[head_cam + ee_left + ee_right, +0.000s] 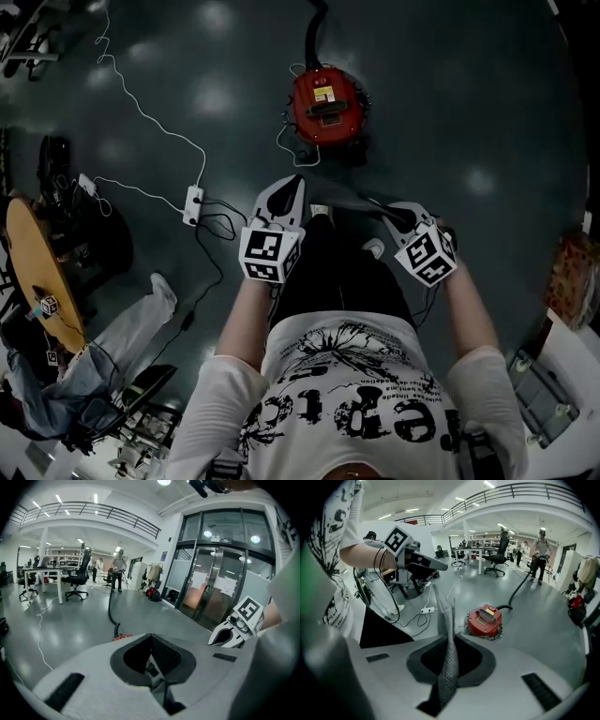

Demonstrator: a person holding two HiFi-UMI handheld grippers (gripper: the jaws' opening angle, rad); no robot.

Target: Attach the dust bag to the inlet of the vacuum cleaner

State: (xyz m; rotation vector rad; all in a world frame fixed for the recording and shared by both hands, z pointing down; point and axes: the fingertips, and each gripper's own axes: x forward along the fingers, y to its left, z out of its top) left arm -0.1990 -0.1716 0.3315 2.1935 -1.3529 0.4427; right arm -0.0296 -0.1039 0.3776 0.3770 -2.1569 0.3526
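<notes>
A red round vacuum cleaner (325, 105) stands on the dark floor ahead of me, its black hose (314, 33) running away from it; it also shows in the right gripper view (485, 620). My right gripper (386, 210) is shut on a grey mesh-textured dust bag (449, 663), which rises out of the closed jaws as a thin sheet. In the head view the bag (349, 202) shows as a dark strip between the two grippers. My left gripper (294, 184) is shut, and I see nothing between its jaws (157, 677). It hovers just above the bag's top edge (435, 592).
A white power strip (193, 204) with its white cable lies on the floor to the left. A round wooden table (36, 272) and a seated person's legs (131, 328) are at the far left, with boxes (572, 277) at the right. Office chairs (77, 581) and glass doors (211, 590) stand further off.
</notes>
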